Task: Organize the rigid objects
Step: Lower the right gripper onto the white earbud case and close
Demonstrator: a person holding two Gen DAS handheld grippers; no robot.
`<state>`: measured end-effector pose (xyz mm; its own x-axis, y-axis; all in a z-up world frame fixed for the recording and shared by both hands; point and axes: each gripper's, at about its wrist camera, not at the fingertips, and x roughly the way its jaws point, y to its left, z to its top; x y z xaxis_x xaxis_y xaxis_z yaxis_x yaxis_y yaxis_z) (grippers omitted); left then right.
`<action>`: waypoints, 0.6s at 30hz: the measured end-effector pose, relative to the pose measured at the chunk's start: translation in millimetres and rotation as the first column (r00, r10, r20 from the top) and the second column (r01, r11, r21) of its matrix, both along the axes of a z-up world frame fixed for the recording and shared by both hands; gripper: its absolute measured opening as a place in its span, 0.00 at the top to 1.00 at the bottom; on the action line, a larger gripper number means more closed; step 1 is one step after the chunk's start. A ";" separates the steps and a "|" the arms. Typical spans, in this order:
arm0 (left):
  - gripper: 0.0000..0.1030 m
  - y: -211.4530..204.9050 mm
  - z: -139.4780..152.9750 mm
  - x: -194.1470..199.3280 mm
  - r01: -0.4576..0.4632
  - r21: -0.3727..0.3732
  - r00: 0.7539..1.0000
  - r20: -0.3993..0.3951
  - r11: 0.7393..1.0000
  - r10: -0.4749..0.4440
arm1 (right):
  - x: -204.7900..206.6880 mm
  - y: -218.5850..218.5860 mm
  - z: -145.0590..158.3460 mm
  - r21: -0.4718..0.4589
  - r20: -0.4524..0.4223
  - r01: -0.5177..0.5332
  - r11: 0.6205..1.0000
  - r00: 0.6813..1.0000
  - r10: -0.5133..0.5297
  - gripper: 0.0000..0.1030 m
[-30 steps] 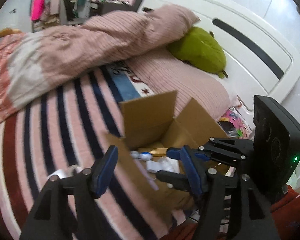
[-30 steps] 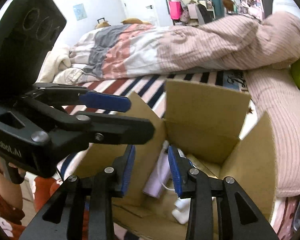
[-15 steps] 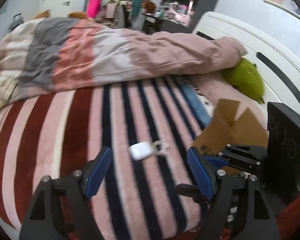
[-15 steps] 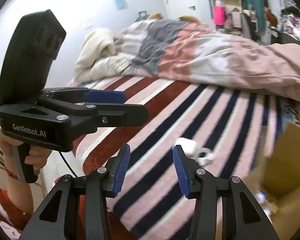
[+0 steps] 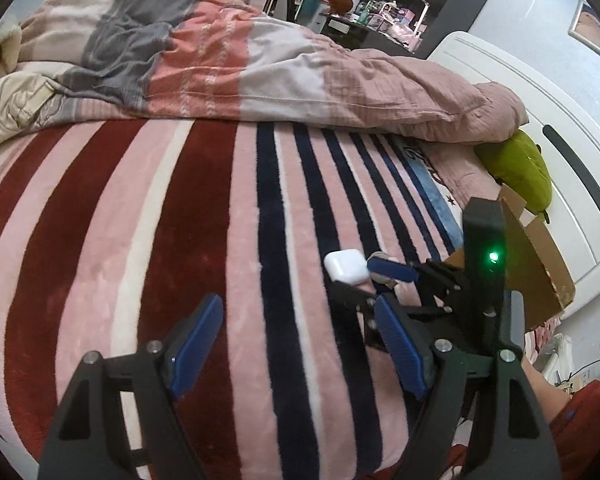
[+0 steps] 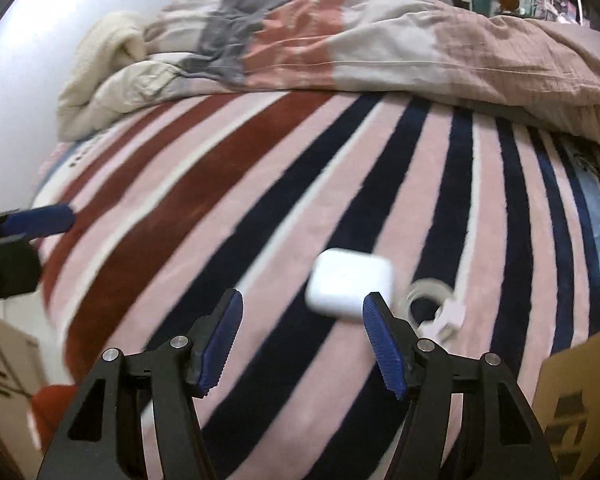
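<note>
Lying on striped blanket (image 6: 260,200), small glossy white rounded case (image 6: 350,286), slightly blurred; both grippers' jaws spread, holding nothing.

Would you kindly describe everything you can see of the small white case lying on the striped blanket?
The white case is a small rounded-corner box, apparently smooth glossy plastic, shut, lying flat on the striped blanket. A clear looped strap lies beside it; whether they are joined is unclear. The right gripper is open just short of it, not touching. The cardboard box sits off to its right.
</note>
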<state>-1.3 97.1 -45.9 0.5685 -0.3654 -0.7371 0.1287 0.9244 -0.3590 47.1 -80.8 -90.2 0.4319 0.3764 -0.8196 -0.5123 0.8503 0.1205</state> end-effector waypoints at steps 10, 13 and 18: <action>0.26 -3.2 -3.1 5.0 0.003 0.012 1.000 -0.004 1.000 -0.003 | 16.5 8.2 -16.7 -0.054 0.047 -0.011 0.998 0.999 0.014 0.51; 0.26 -3.2 -2.5 4.2 0.001 0.014 1.000 -0.003 1.000 0.000 | 0.1 15.1 -9.8 0.024 0.038 -0.151 0.988 0.988 0.150 0.51; 0.26 -0.5 -3.5 0.4 -0.011 0.011 1.000 -0.011 1.000 0.011 | -9.1 16.0 -15.7 -0.020 0.025 -0.121 0.992 0.992 0.121 0.43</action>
